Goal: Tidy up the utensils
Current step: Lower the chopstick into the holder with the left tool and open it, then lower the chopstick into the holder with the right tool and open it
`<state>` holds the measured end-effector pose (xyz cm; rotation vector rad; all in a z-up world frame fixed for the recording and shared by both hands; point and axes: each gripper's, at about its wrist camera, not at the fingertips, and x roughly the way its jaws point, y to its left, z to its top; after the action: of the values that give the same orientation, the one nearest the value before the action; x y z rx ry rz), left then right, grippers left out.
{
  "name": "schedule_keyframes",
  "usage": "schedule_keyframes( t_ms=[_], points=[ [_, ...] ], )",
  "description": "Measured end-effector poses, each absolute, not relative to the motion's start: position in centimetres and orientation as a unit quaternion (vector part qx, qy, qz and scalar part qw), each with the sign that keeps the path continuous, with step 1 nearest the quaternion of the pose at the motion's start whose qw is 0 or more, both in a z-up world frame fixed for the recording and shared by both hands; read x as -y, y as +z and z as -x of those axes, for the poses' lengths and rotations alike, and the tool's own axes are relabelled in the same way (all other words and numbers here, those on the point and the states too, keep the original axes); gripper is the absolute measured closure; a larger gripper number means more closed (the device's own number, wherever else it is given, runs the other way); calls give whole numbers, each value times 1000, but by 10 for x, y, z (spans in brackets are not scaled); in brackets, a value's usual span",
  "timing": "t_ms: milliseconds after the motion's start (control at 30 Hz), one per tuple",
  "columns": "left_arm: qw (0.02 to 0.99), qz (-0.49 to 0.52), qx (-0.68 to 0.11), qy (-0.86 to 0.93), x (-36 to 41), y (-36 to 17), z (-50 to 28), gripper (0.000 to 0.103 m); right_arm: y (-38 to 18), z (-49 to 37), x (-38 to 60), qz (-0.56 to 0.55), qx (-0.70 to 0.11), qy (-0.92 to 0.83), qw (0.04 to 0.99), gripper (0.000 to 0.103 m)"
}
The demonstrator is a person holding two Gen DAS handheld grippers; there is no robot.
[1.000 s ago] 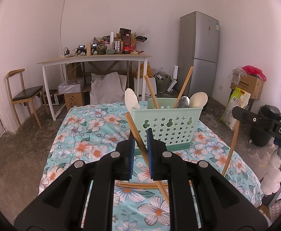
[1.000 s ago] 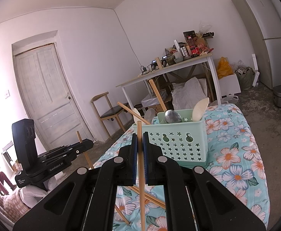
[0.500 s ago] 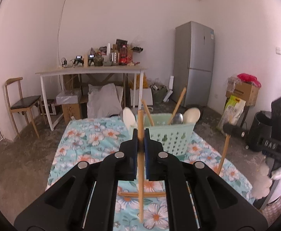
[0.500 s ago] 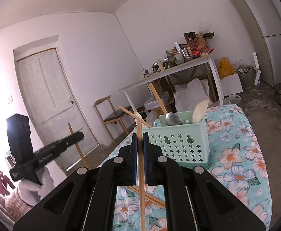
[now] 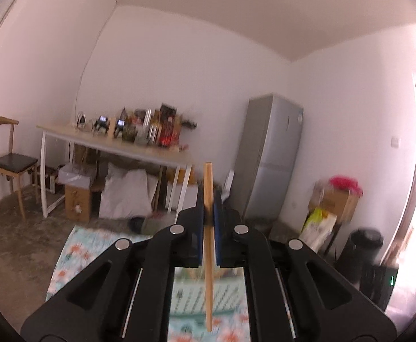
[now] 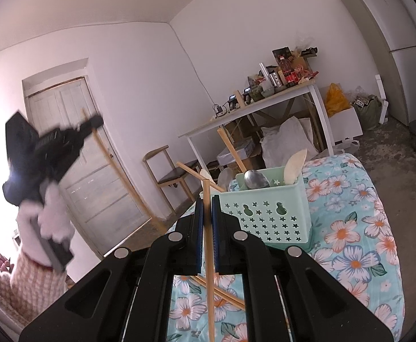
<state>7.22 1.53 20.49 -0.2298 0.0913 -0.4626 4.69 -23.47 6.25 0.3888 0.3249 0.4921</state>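
Left wrist view: the left tongs (image 5: 207, 229) are seen closed on a wooden chopstick (image 5: 208, 245), which is held nearly upright between the blue pads (image 5: 198, 228), one end standing above them and the other hanging below. Beneath the tongs, a blurred strip of the mint-green utensil basket (image 5: 199, 293) and the floral tablecloth (image 5: 71, 253) is visible. A cluttered side table (image 5: 116, 146), a wooden chair (image 5: 7, 159) and a grey refrigerator (image 5: 267, 159) are shown against the far walls.

Right wrist view: the right tongs (image 6: 207, 226) are seen closed on a second chopstick (image 6: 208, 259), also gripped close to vertical. The basket (image 6: 267, 213) is shown standing on the tablecloth (image 6: 356, 228) just beyond the tongs; a metal spoon (image 6: 254, 179), a pale rice paddle (image 6: 293, 165) and further wooden sticks (image 6: 232, 149) are held in it. More loose chopsticks (image 6: 222, 292) are seen lying on the cloth under the tongs. At left, blurred, the other handheld device is shown raised in a white-gloved hand (image 6: 52, 213), its chopstick slanting down toward the table.
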Motion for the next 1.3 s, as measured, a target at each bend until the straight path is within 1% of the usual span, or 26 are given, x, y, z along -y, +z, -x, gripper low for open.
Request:
schedule_keyframes(
  t_ms=[167,300,500,800,833,867,900,933,967,1000,1067,1200,1267,1300],
  points=[
    [968,126,3,-218,3,230,-96,98,63,-47,239,-193,-158,242,938,97],
    [971,111,20,-211,27,232,-120,98,64,-52,244,-199,-158,243,936,97],
    [980,67,9,-186,69,210,-160,98,62,-60,250,-204,-160,247,934,97],
    [985,39,-28,-166,92,172,-197,98,58,-65,257,-210,-166,246,931,97],
    [985,39,-34,-166,91,169,-200,94,57,-66,257,-211,-167,246,931,97],
    [985,39,-40,-163,91,166,-200,85,57,-66,258,-212,-167,246,931,97],
    [985,42,-41,-160,89,164,-200,79,57,-66,258,-213,-167,246,931,97],
    [986,44,-41,-158,88,163,-199,69,57,-66,258,-214,-167,245,931,97],
    [986,46,-39,-155,87,164,-197,65,57,-65,258,-214,-167,245,931,97],
    [986,46,-37,-154,86,164,-195,63,57,-65,258,-214,-167,245,931,97],
    [987,43,-35,-151,85,167,-189,52,57,-65,258,-214,-167,245,931,97],
    [987,43,-43,-152,80,172,-172,39,58,-63,258,-214,-164,243,932,97],
    [985,45,-55,-159,74,172,-159,31,59,-61,258,-213,-163,243,932,97],
    [984,45,-60,-162,72,172,-154,29,59,-60,258,-213,-162,242,933,97]
  ],
)
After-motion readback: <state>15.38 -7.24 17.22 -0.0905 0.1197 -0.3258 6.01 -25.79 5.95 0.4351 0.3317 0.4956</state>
